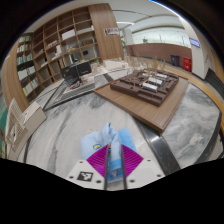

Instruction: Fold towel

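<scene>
Hand-held gripper [113, 160] pinching pale blue towel [111, 140] fold above marble counter [60, 135]; mid-fold carry, likely needing lay-down and edge alignment next.

The towel [111, 143] sits between the fingers of the gripper [112, 163]; beyond stands a low table [150, 95], shelves [55, 45] probably further left.

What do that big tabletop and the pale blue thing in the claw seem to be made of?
The tabletop looks like marble or a marble-print laminate: grey-white veining with a soft sheen; which of the two cannot be told. The pale blue thing seems to be soft cloth, probably the towel: it bunches and folds between the claw fingers, which press on it. The wooden table beyond shows brown grain.
</scene>
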Demonstrator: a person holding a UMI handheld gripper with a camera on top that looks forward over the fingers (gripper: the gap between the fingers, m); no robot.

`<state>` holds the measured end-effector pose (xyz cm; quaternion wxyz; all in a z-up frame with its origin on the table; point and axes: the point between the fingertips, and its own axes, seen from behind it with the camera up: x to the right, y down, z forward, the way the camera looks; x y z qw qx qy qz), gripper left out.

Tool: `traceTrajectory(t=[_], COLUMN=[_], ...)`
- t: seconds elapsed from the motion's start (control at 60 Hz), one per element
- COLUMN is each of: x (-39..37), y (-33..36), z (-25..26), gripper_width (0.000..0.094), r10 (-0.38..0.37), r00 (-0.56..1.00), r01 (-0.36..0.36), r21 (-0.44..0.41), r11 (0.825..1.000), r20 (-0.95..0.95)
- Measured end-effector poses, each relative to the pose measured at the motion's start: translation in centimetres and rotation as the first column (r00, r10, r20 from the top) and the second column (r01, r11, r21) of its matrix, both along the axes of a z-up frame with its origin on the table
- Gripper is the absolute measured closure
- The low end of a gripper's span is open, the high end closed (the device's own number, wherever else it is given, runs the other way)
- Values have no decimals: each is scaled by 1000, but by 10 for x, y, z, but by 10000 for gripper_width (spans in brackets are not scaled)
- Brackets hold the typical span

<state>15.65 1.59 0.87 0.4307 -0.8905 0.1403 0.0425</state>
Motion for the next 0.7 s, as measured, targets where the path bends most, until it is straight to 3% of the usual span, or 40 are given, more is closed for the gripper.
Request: traceTrajectory(t=[0.083, 0.1, 0.15, 0.35, 0.517, 0.7], x=[9, 10, 6, -19, -63, -92], y=[-7, -10, -20, -82, -142, -180], z=[16, 18, 29, 96, 155, 180], gripper_width=[95, 47, 105, 103, 100, 91], r10=[16, 21, 46, 105, 170, 233], r00=[997, 996, 993, 980, 968, 947], r01=[-18, -23, -50, -126, -207, -287], r21=[30, 31, 37, 118, 206, 255], r11=[999, 999, 998, 985, 956, 923], r20=[73, 84, 108, 168, 184, 222])
